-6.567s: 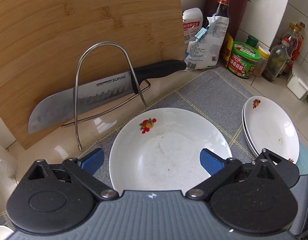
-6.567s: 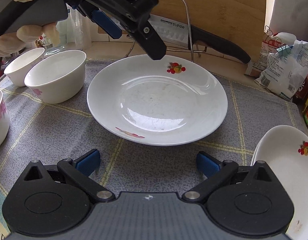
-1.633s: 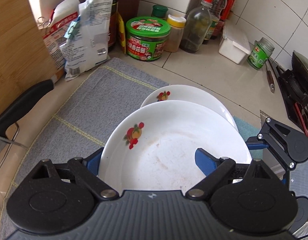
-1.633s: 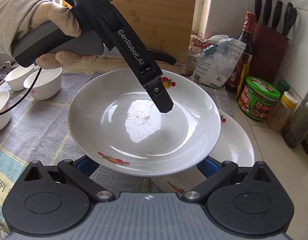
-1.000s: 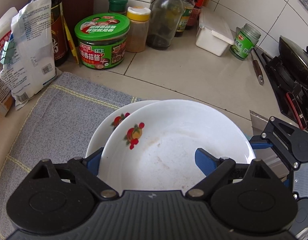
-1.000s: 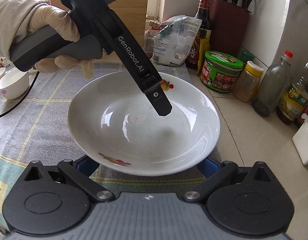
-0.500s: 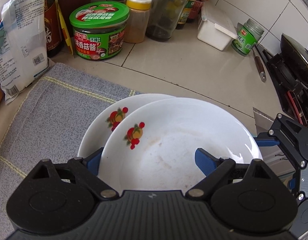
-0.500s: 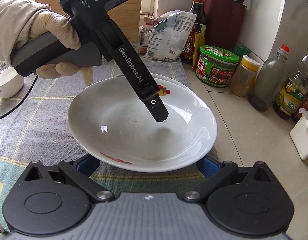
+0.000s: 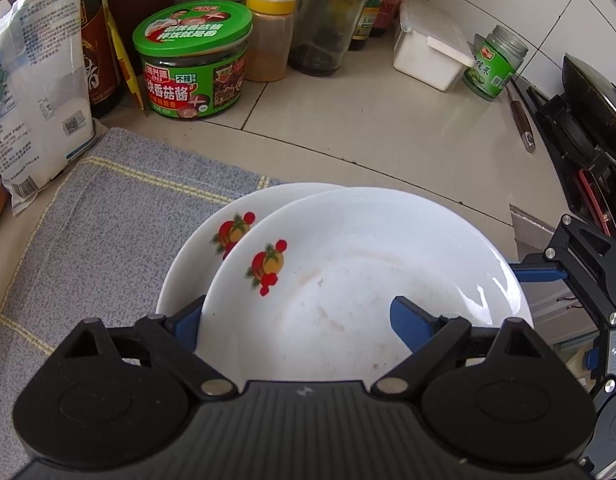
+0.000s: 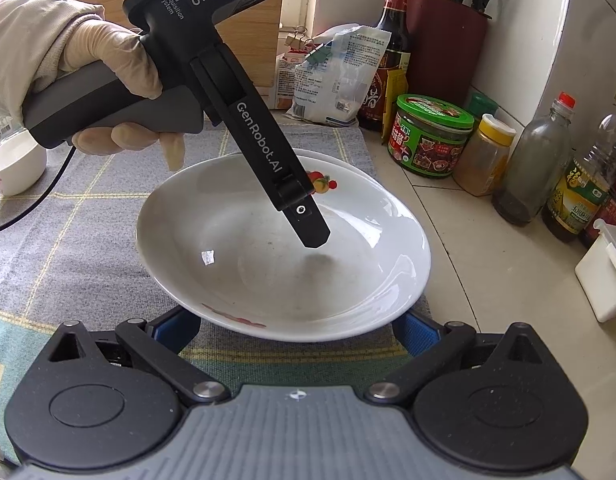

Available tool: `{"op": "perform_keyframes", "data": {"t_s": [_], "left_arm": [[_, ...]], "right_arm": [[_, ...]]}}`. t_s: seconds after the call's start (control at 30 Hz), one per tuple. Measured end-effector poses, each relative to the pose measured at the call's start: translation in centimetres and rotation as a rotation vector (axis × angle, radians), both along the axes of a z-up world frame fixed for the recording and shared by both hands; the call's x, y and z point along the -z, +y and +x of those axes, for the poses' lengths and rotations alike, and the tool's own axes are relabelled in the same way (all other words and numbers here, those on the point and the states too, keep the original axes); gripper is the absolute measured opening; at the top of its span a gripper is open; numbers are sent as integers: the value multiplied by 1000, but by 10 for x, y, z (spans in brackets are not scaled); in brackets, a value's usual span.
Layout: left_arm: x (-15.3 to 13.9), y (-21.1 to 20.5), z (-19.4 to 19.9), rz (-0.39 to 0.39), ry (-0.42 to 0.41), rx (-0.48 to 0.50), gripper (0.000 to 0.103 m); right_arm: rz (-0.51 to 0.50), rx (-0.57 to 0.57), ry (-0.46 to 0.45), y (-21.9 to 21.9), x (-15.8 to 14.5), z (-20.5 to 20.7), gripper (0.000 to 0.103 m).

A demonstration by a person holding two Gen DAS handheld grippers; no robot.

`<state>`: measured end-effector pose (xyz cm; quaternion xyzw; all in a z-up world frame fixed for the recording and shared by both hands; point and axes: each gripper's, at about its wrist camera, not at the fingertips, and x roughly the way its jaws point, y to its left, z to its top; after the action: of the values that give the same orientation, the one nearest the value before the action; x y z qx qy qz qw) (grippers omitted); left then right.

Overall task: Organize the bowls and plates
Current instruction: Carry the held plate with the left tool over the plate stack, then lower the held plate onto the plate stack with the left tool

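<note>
A white plate with a fruit print (image 9: 348, 280) (image 10: 267, 264) hangs tilted just over a matching stacked plate (image 9: 203, 248) (image 10: 340, 162) on the grey cloth (image 9: 107, 220). My left gripper (image 9: 297, 326) is shut on the upper plate. One blue finger is under its left rim and the other finger (image 10: 303, 220) reaches over its inside. My right gripper (image 10: 297, 330) is open, with both blue fingers tucked beneath the plate's near rim. Whether the two plates touch I cannot tell.
Behind the plates stand a green-lidded jar (image 9: 191, 60), a yellow-capped spice jar (image 9: 267, 32), bottles (image 10: 532, 164), a white box (image 9: 428, 56) and a paper bag (image 9: 31, 92). A stove (image 9: 588, 120) is at the right. White bowls (image 10: 11, 164) sit far left.
Since the oldest frames the plate was lifted off the cloth by the knife rack and carried right over the stack. In the last second it settled lower and slightly right of the plate beneath.
</note>
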<state>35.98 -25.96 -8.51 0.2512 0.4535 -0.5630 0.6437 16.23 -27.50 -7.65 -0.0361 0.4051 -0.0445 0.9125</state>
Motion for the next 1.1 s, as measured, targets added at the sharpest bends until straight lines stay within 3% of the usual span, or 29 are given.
{"op": "perform_keyframes", "data": {"t_s": [0.23, 0.43, 1.1], "left_arm": [[-1, 0, -4, 33, -23, 9, 93], [-1, 4, 1, 37, 21, -18, 93], [-10, 11, -4, 75, -29, -3, 94]], "right_arm": [[5, -3, -9, 1, -1, -3, 103], [15, -3, -19, 1, -2, -5, 103], [25, -6, -33, 2, -4, -6, 103]]}}
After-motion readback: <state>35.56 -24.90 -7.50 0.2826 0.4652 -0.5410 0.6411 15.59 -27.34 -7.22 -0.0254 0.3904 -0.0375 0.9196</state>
